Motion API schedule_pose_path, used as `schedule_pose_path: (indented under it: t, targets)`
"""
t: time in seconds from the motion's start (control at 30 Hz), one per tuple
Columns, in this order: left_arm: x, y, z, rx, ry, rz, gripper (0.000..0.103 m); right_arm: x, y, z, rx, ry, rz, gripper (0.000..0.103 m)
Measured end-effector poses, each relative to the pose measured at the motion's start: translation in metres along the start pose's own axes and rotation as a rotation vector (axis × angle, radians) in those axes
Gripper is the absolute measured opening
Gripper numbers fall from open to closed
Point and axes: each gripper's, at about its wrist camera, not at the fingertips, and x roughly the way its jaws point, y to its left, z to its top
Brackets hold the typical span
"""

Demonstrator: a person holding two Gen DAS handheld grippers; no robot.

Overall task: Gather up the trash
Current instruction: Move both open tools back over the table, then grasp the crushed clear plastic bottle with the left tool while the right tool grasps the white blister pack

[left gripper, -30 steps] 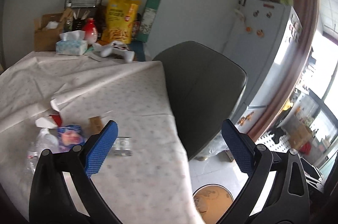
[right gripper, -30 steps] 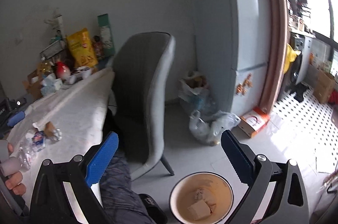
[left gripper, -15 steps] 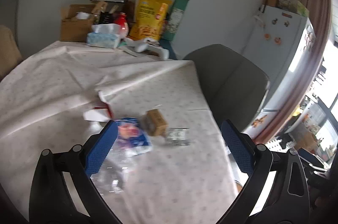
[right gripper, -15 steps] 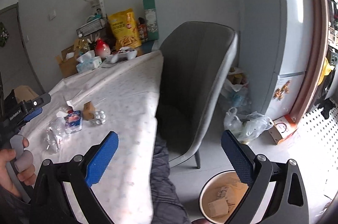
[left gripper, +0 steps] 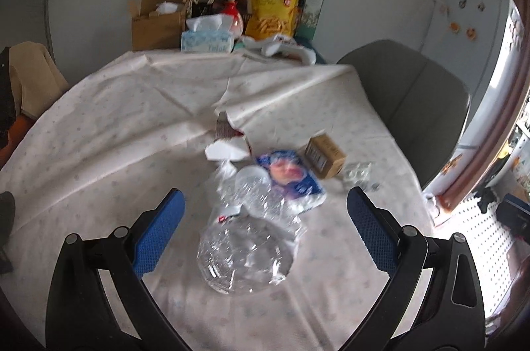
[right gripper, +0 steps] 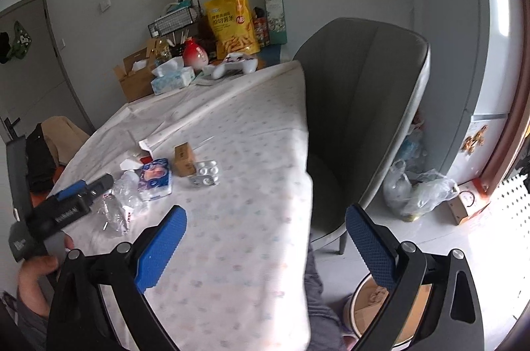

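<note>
- Over the last second the left gripper (left gripper: 265,218) has been swung from the edge of the surface and the floor beyond onto the litter pile, which now fills the middle of its view; a first pick-up is judged to be in preparation.
- Its jaws are spread wide and hold nothing, and the crushed clear plastic bottle (left gripper: 246,246) lies on the patterned white tablecloth (left gripper: 116,125) between them, slightly ahead, untouched.
- Just beyond the bottle lie a blue-and-white printed wrapper (left gripper: 291,174), a torn white-and-red carton (left gripper: 228,145), a small brown cardboard box (left gripper: 324,155) and a silver blister pack (left gripper: 357,174), close together.
- The right gripper (right gripper: 265,241) has been lifted from the floor side to face along the surface; its jaws are wide and empty, well apart from the litter.
- The round white-rimmed bin (right gripper: 371,311) with scraps inside stands on the floor beside the grey chair (right gripper: 364,106), low between the right jaws.
- At the far wall, a tissue box (left gripper: 207,41) and a yellow snack bag (left gripper: 275,5) stand apart from the pile.
</note>
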Motion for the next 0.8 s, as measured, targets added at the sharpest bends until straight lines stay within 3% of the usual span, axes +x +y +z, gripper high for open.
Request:
schedule_pose_path:
  t: [0.47, 0.5, 0.53, 0.8]
  targets:
    - [0.041, 0.000, -0.014, 0.058, 0.117, 0.080, 0.097, 0.039, 0.024, -0.006, -0.004, 0.075, 0.043, 0.094]
    - [0.040, 0.001, -0.013, 0.053, 0.113, 0.072, 0.089, 0.044, 0.025, -0.006, 0.000, 0.083, 0.049, 0.094]
    - [0.039, 0.002, -0.012, 0.044, 0.110, 0.069, 0.074, 0.047, 0.028, -0.006, 0.000, 0.089, 0.051, 0.094]
    - [0.014, 0.017, -0.006, 0.002, 0.058, 0.062, 0.074, 0.068, 0.045, -0.002, -0.027, 0.120, 0.090, 0.093]
